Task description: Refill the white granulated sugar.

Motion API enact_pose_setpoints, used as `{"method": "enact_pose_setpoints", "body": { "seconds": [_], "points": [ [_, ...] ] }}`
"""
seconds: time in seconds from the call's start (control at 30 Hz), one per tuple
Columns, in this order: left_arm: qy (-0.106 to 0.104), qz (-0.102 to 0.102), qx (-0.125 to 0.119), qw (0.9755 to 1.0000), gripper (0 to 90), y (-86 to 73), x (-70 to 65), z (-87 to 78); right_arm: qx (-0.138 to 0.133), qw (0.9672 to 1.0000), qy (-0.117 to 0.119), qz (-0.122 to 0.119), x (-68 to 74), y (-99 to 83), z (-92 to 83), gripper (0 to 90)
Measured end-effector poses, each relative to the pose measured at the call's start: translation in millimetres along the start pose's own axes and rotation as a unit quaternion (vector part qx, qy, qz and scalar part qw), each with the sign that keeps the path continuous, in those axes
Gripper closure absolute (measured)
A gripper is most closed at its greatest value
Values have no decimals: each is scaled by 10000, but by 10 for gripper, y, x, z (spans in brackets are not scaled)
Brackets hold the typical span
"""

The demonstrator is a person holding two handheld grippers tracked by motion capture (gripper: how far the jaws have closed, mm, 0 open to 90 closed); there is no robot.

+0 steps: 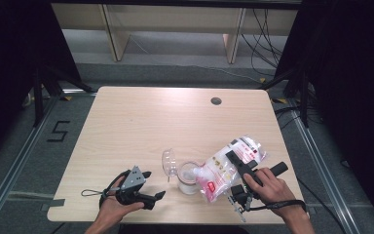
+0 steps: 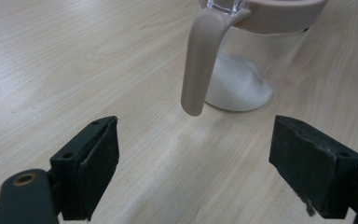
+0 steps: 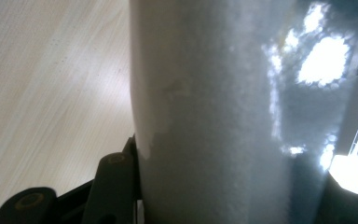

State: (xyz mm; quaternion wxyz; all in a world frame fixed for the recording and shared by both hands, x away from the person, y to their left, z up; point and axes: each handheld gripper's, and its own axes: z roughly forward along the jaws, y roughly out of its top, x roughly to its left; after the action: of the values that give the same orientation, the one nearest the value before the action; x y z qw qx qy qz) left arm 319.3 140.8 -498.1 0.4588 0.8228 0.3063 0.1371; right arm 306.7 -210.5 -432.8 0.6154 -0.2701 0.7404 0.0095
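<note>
Bag (image 1: 226, 165) clamped in right gripper (image 1: 237, 168), tilted, mouth down-left over jar (image 1: 189, 177) just left of it; left gripper (image 1: 148, 187) held open, nearer-left.

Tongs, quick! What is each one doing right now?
Left tongs: open, holding nothing, near the jar.
Right tongs: closed on the bag, tipping it over the jar.

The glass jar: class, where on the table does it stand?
In the high view the glass jar stands near the front edge, between the left gripper and the tilted bag clamped by the right gripper.
</note>
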Motion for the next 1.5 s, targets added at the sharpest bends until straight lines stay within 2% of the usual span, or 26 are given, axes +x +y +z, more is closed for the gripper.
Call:
{"method": "enact_pose_setpoints", "body": {
  "seconds": [0.23,0.27,0.4,0.43,0.5,0.63,0.77,0.87,0.9,0.97,1.0,1.07,1.13,1.17,1.2,1.23,1.3,1.43,1.5],
  "points": [
    [10,-4,3,10000,154,0,-2,-1,-11,9999,41,-107,-24,-15,8,559],
    [8,-5,2,10000,154,0,-1,-1,22,10000,-2,24,0,-20,2,559],
    [4,-13,0,10000,154,1,0,-1,18,10000,0,20,-4,-24,-2,561],
    [-25,-82,-67,9999,154,-1,-11,5,18,10000,-6,17,-4,-24,-2,561],
    [3,-6,-3,10000,154,1,-1,-1,19,10000,-6,10,-7,-25,-2,562],
    [1,-9,-4,10000,154,1,0,-1,38,10000,16,81,4,-26,-5,564],
    [5,-5,0,10000,154,1,-1,-1,39,10000,-14,-19,-13,-29,-9,566],
    [5,-5,3,10000,154,1,-1,0,33,10000,-17,-22,-18,-32,-13,567],
    [3,-5,3,10000,154,1,-1,0,45,10000,2,42,-8,-32,-13,567],
    [-14,-21,-6,10000,154,-1,0,3,43,10000,19,-48,-26,-27,-14,568],
    [-42,-90,-68,9999,154,-2,-11,8,31,10000,18,-54,-26,-25,-12,568],
    [4,-3,7,10000,154,1,0,0,24,10000,34,-37,-19,-20,-11,569],
    [1,-4,-1,10000,154,1,0,-1,23,10000,31,-31,-16,-17,-13,569],
    [4,-6,0,10000,154,1,0,0,-78,9998,-50,-153,-35,-17,1,570],
    [-25,-79,-67,9999,154,-1,-11,5,-56,9998,-8,-179,-42,-14,-2,570],
    [4,4,8,10000,154,1,0,-2,-82,9998,-50,-157,-35,-16,-2,570],
    [5,-5,-3,10000,154,1,-1,-1,15,10000,-7,-9,-15,-19,-18,571],
    [3,2,1,10000,154,1,-1,-2,12,10000,-23,-32,-24,-19,-23,572],
    [-18,-82,-65,9999,154,0,-12,5,-73,9998,-49,-173,-52,-15,-14,572]
  ]
}}
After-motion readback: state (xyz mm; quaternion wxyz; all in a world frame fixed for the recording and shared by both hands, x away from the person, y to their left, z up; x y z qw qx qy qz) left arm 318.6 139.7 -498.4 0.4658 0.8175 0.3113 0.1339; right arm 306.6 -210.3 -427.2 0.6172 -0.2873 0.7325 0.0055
